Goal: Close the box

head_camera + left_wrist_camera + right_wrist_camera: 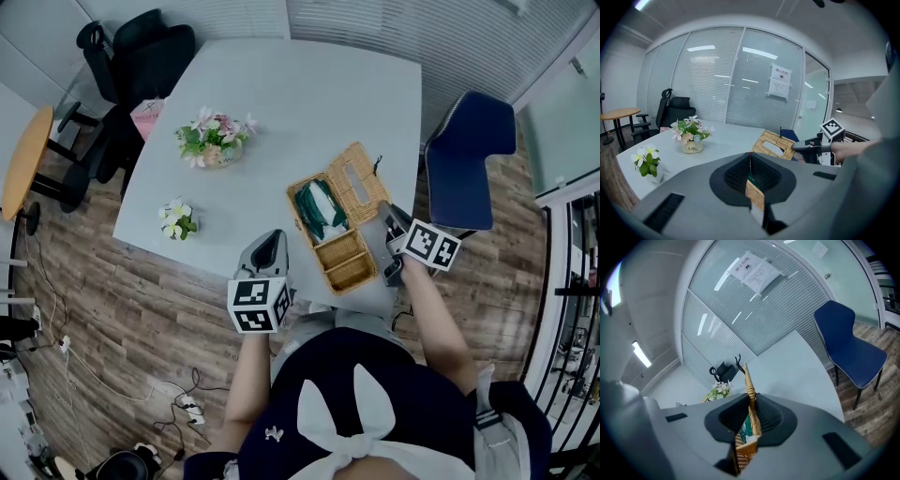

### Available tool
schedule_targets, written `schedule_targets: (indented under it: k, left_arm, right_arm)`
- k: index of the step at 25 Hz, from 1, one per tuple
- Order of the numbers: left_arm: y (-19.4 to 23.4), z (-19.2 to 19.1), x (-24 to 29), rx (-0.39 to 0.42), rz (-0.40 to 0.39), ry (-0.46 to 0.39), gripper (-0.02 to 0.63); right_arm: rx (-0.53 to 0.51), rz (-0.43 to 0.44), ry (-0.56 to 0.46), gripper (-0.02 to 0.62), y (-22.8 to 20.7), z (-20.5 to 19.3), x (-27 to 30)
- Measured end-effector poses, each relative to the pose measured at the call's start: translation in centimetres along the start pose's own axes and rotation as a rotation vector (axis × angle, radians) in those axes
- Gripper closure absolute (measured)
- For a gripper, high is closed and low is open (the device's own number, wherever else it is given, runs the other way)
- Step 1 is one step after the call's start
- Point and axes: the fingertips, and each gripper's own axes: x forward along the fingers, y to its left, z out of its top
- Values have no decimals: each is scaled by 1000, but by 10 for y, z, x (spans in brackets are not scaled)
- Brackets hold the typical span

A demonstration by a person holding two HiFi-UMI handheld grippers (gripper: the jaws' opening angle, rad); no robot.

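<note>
An open wicker box (343, 259) lies on the white table (281, 94) near its front edge, with a green bundle (317, 208) in its far compartment. Its slotted lid (357, 182) is swung out to the right and, in the right gripper view, rises as a thin wicker edge (749, 380). My right gripper (394, 228) is shut on that edge, which runs between its jaws (751, 414). My left gripper (269, 247) hovers left of the box, pads together on nothing (750, 163). The left gripper view also shows the lid (776, 143) and the right gripper (802, 146).
A pot of pink and white flowers (214, 141) and a smaller white-flowered pot (176, 217) stand on the table's left half. A blue chair (467, 159) is close on the right, a black office chair (141, 56) at the far left corner. A pink item (147, 114) sits at the left edge.
</note>
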Motion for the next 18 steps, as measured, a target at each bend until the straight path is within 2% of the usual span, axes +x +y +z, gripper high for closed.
schedule_targets:
  k: [18]
  left_arm:
    - [0,-1,5,2,-12,5,583]
  right_arm:
    - [-150,-11,28,543,16,-10,2]
